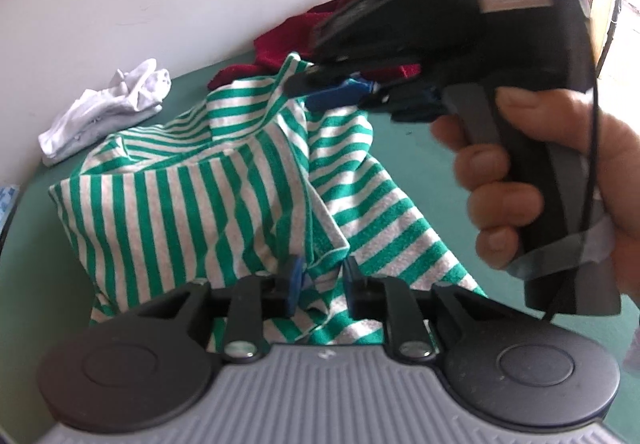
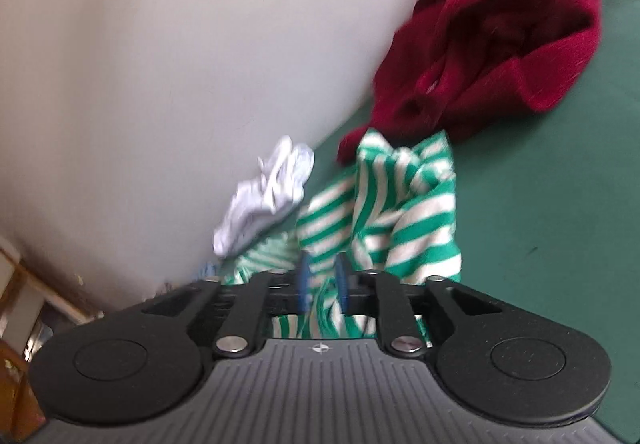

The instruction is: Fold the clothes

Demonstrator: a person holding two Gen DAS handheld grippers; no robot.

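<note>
At the far left of the green-covered bench (image 1: 24, 244), a crumpled white cotton garment (image 1: 108, 108) is seen unfolded near the wall. The green-and-white striped knit garment (image 1: 192, 196) is held lifted at the middle of the bench, bunched and unfolded. An edge of it is pinched in the narrowed left gripper (image 1: 320, 280), and a gathered part in the narrowed right gripper (image 2: 324, 286). Its long axis appears to run from near to far, though its facing cannot be told. At the far right, a heaped dark red knit garment (image 2: 496, 40) lies unfolded. Folding is judged barely begun.
</note>
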